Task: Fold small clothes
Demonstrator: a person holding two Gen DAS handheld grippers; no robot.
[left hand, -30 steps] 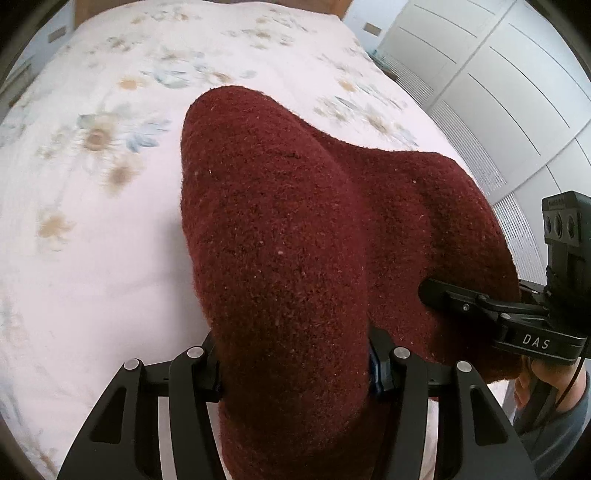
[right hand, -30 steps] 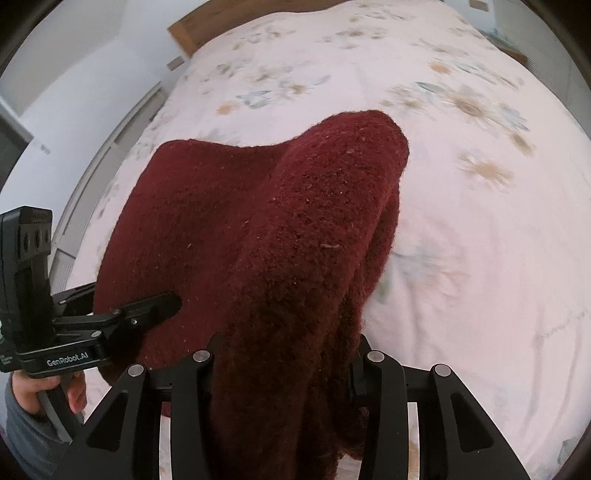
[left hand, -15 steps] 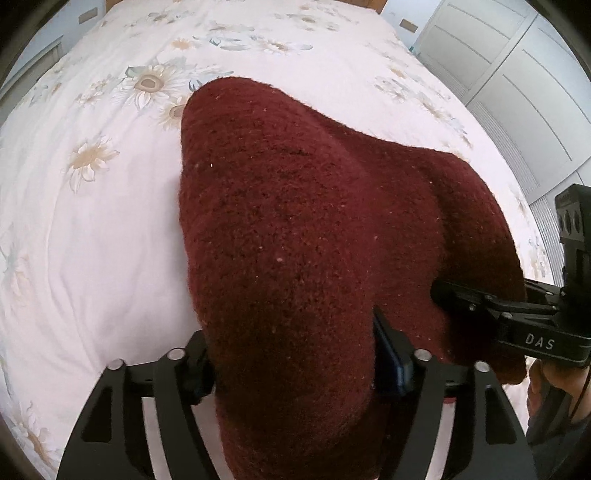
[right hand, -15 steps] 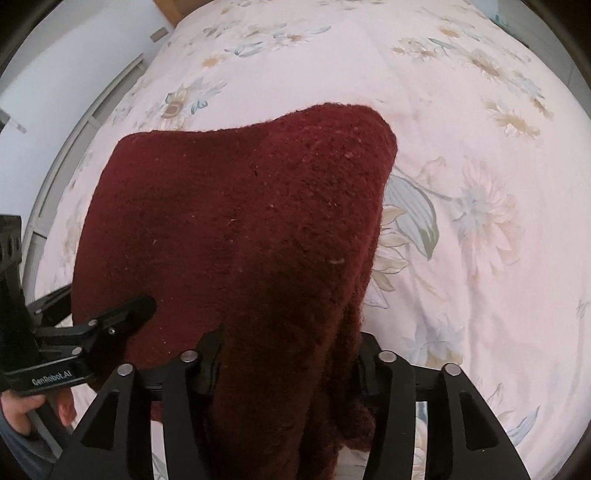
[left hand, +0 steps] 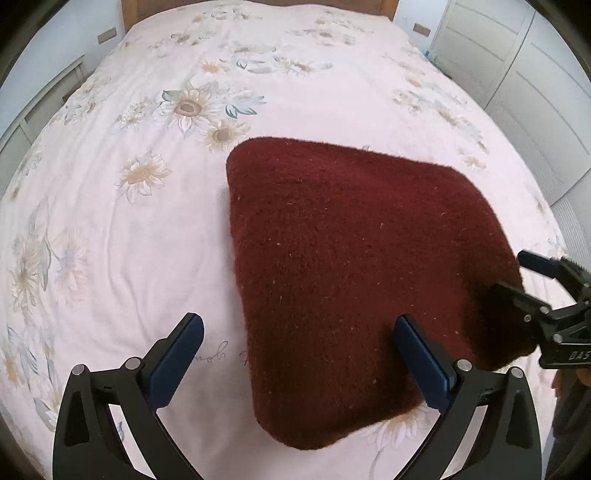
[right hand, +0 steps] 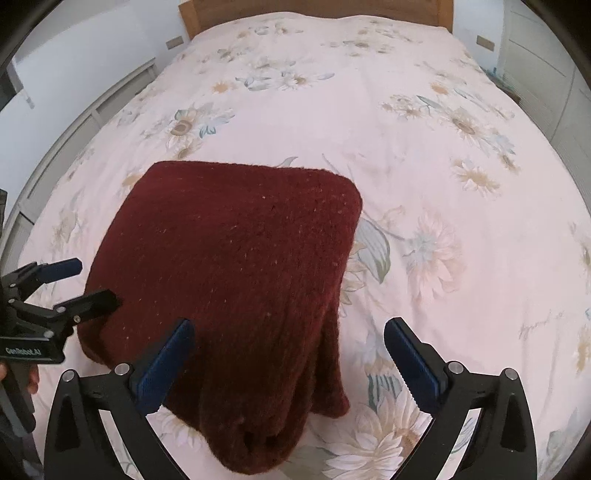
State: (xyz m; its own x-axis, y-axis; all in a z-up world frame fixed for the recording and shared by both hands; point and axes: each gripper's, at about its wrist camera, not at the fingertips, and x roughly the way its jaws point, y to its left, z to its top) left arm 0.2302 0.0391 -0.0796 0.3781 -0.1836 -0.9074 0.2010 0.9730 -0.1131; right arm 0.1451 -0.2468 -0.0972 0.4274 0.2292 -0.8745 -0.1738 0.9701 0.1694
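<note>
A dark red knitted garment (left hand: 351,240) (right hand: 236,251) lies folded on the bed, flat on top, with its near edge bunched in the right wrist view. My left gripper (left hand: 297,320) is opening, jaws wide. The garment's near left corner lies between its blue pads (left hand: 177,354), which do not press on it. My right gripper (right hand: 289,325) is opening as well, spread wide over the near right corner, pads (right hand: 410,354) clear of the knit. Each view shows the other gripper at the garment's far side: the right gripper (left hand: 517,275) and the left gripper (right hand: 94,280).
The bed (left hand: 147,221) wears a pale pink sheet printed with flowers and stretches far beyond the garment. A wooden headboard (right hand: 314,11) stands at the back. White wardrobe doors (left hand: 535,92) run along the right. A person's hand (right hand: 33,380) holds the left gripper's handle.
Both grippers have let go of the garment and their jaws have spread wide. The raised red knit has dropped and now lies flat on the bed.
</note>
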